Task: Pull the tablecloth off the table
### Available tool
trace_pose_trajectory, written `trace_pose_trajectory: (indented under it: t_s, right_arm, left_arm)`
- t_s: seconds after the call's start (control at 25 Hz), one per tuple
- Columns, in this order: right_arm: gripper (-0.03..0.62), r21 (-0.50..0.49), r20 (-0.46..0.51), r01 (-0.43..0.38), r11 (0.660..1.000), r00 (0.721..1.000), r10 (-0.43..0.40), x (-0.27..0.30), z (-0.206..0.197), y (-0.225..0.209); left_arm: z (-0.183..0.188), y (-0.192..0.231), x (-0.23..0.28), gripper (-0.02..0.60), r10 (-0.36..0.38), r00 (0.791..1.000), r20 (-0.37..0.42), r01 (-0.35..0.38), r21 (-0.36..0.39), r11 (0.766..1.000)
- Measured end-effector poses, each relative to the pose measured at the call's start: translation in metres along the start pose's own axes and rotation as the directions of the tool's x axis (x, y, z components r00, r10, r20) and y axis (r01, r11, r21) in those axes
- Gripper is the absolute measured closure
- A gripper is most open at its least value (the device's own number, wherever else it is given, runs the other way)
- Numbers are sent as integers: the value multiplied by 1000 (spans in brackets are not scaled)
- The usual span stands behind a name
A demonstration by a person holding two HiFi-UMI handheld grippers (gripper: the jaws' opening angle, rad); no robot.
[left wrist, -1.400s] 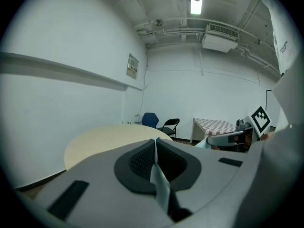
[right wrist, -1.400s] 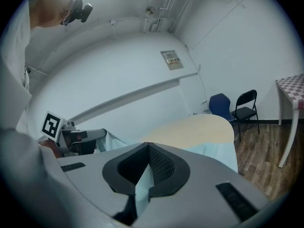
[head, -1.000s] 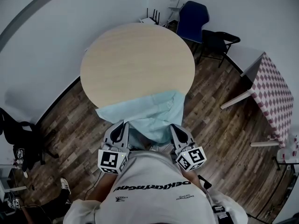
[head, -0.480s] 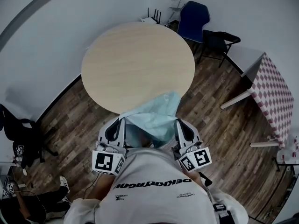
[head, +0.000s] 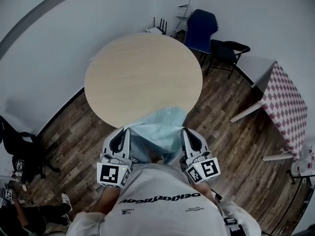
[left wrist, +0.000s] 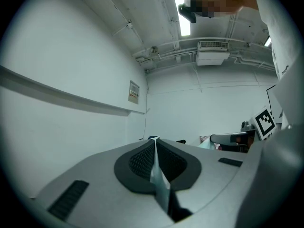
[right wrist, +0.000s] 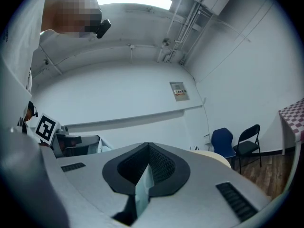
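The round wooden table (head: pixel 140 75) shows a bare top. The light blue tablecloth (head: pixel 160 131) hangs bunched between my two grippers, just in front of the table's near rim. Its far tip overlaps that rim, and I cannot tell whether it touches. My left gripper (head: pixel 128 131) is shut on one cloth edge (left wrist: pixel 156 167). My right gripper (head: pixel 185 131) is shut on the other cloth edge (right wrist: pixel 141 186). Both point level toward the table, close to the person's chest. Each gripper view shows the other gripper, the right gripper (left wrist: pixel 235 139) and the left gripper (right wrist: pixel 71 144).
A blue chair (head: pixel 201 24) and a black folding chair (head: pixel 227 49) stand behind the table on the right. A checked-cloth table (head: pixel 288 107) is at the far right. A black chair (head: pixel 19 146) and a seated person (head: pixel 29 215) are at the left. Wood floor surrounds the table.
The cloth, which lay over the table's near edge, has slid toward me and now hangs bunched between the grippers. Both grippers rose a little, still shut.
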State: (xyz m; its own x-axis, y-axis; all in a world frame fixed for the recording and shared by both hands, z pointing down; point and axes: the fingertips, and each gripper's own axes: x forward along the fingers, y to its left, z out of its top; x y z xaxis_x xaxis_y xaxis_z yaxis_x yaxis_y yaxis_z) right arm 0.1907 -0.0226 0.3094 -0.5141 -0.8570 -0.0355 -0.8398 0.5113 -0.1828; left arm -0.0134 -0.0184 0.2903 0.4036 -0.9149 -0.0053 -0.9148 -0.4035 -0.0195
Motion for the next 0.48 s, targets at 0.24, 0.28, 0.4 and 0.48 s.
trace_pose_trajectory:
  t_s: [0.24,0.28,0.4,0.48]
  right_arm:
    - [560,14,13,3,1000,1000,-4,13,4,-2]
    - [560,16,14,8,1000,1000,-8,15,4,-4]
    - [560,33,7,25,999,1000,-25,19,1,-11]
    - [560,43,-1,36,998,999,-36,20,-1,-14]
  left_arm:
    - [9,4,10,566,8,1000,17,-8,15,1000]
    - [9,4,13,566,3,1000,18,-4,20,1000]
    - [7,5,19,566,9,1000,10,-9,19,1000]
    - [4,6,20,566,14,1000,2,-14,18,1000]
